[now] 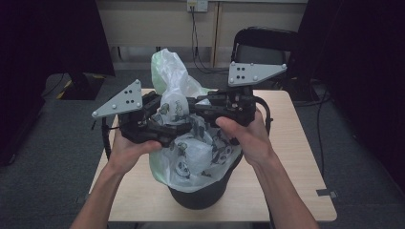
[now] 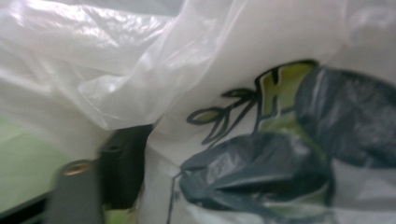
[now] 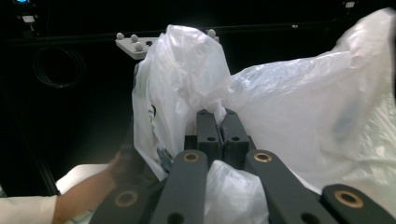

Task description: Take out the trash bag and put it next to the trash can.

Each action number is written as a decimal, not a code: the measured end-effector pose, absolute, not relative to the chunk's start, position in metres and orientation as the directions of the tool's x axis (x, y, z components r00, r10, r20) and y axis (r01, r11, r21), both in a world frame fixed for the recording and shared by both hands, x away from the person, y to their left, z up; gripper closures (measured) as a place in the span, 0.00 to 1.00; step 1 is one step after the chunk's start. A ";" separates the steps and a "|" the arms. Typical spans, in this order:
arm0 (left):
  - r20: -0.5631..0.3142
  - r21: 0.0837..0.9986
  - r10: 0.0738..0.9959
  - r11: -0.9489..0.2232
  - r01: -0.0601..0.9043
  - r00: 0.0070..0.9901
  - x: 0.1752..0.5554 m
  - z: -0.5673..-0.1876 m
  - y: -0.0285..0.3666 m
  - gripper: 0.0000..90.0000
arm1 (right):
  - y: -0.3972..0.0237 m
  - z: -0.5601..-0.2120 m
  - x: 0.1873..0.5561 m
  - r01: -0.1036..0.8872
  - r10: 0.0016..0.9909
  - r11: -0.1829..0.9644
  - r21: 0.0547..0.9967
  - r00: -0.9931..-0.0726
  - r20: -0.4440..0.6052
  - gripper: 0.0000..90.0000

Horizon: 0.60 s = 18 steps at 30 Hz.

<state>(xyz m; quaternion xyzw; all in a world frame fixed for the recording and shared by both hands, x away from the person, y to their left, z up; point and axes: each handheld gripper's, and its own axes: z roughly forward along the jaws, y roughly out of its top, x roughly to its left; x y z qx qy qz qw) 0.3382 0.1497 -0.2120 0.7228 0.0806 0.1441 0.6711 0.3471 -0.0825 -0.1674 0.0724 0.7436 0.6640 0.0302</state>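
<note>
A thin white plastic bag printed with panda cartoons [image 1: 191, 143] rises upright from a black round bin [image 1: 200, 193] on the table; the right gripper [image 3: 215, 122] pinches its film, nearer the rim than the part-open left gripper [image 1: 184, 128]; a green "H" [image 2: 280, 88] is legible

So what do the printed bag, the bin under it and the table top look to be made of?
Bag: thin plastic film, translucent white with a green tint, glossy; it crumples and light shows through the folds.
Bin: probably moulded plastic, dark and fairly matt, with a smooth rounded wall; hard to be sure.
Table top: pale wood or wood-look laminate, with faint grain and a smooth, low-sheen surface.
</note>
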 end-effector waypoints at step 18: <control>0.031 0.999 0.388 -0.028 -0.022 0.921 0.356 -0.205 0.180 0.92 | -0.095 -0.178 0.344 0.054 0.296 0.146 0.988 -0.955 0.009 0.17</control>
